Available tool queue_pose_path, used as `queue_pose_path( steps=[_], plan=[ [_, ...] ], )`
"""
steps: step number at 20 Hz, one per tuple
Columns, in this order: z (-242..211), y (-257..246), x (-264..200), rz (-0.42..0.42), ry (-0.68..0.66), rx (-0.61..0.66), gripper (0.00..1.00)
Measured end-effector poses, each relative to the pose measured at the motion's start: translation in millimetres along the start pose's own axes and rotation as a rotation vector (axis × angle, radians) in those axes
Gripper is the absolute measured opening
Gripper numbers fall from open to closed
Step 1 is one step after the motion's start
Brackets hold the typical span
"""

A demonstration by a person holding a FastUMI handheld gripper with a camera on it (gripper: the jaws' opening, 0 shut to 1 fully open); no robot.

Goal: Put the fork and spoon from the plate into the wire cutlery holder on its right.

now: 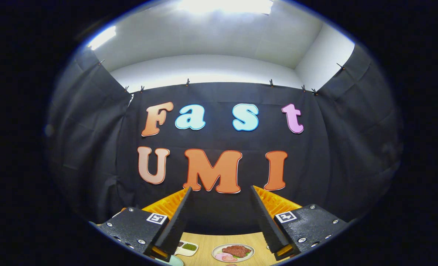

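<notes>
My gripper (221, 189) is held high and points at the booth's black back wall, its two fingers spread wide apart with nothing between them. Far below, between the finger bases, lies a strip of wooden table (207, 242). A round plate (233, 252) with a picture of meat and ham on it rests there. A pale rim (174, 261) shows by the left finger's base; I cannot tell what it is.
A small white dish (187, 247) with green and dark portions sits left of the pictured plate. Black cloth walls close the booth behind and on both sides, with a white wall and ceiling light above.
</notes>
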State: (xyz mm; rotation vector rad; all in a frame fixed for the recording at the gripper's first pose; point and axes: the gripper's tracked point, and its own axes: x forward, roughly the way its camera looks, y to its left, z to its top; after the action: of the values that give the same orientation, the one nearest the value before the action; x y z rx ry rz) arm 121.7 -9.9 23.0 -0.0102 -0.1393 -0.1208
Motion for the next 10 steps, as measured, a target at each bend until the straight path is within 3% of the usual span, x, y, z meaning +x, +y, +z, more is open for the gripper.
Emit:
queue_pose_path(
  steps=[10],
  plan=[
    [-7,44,-1,0.101,0.027,-0.051,0.93]
  ],
)
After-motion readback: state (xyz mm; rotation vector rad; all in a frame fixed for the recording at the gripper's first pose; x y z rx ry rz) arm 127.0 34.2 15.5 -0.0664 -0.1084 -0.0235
